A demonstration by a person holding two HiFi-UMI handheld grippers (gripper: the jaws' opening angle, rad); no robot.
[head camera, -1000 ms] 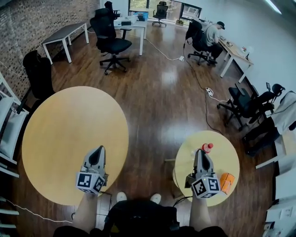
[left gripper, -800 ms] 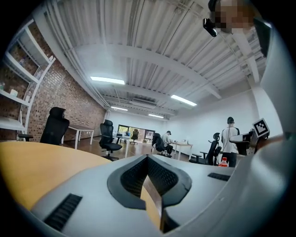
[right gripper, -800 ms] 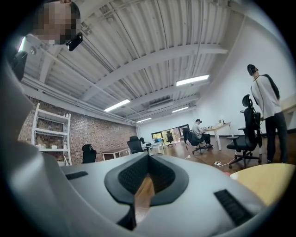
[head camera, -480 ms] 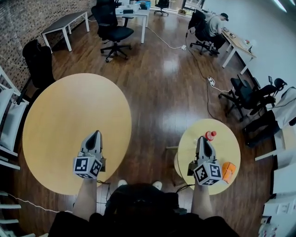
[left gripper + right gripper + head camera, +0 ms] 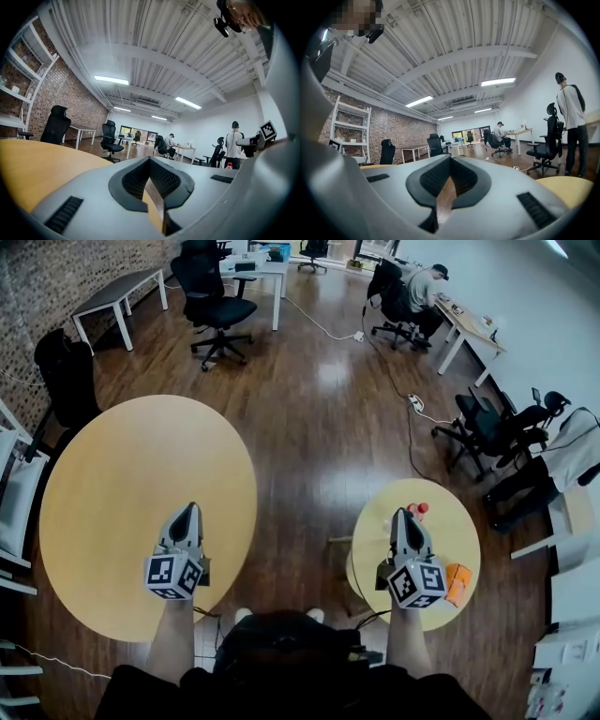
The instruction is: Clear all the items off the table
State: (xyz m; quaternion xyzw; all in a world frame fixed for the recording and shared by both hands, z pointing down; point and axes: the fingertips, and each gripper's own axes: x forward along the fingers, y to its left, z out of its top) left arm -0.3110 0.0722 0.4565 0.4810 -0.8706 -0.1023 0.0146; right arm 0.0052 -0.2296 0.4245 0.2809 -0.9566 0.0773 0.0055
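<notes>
Black office chair (image 5: 216, 310), seated person (image 5: 419, 289)

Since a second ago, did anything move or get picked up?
Nothing was picked up or let go. Only the head view slid a little. The left hand-held gripper stays shut and empty at the edge of the big round table, the right hand-held gripper shut and empty over the small table, near the red-capped bottle.

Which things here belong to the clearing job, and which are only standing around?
For the job: small round table; red-capped bottle; orange item.
Only standing around: large round table; black office chair; seated person.
</notes>
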